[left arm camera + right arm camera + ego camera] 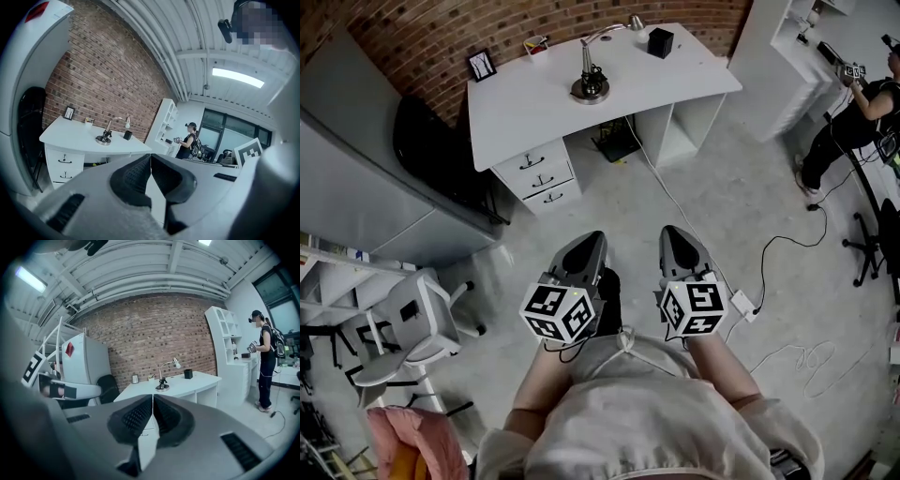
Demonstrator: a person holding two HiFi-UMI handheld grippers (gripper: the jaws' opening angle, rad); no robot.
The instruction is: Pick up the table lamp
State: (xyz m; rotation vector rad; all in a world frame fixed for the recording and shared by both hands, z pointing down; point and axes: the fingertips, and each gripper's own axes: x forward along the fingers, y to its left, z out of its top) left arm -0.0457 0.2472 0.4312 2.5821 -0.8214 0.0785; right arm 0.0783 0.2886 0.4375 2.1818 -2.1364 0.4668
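White desk [675, 84] stands against a brick wall [422, 28], well apart from both claws. Table lamp [591, 80] is upright on the desk. Its round metal base sits near the desk's middle, and its thin arm bends over to the right, with the shade near a black box [660, 42]. Small picture frame [482, 65] stands at the desk's rear left corner, with a cup [534, 44] between frame and lamp. Drawers [539, 175] sit under the desk's left end.

Left claw [587, 242]: jaws together, nothing between them. In the left gripper view the pads [133, 176] meet along one line, and the lamp shows far ahead, up and to the left of the tips.

Right claw [678, 236]: jaws together, empty. In the right gripper view the lamp shows far off, just above the tips.

Both claws are held side by side over concrete floor [722, 206], pointing toward the desk. Neither touches the lamp.

A second person [848, 112] stands by a white shelf unit [778, 56] at right. White chair [408, 328] is at lower left.
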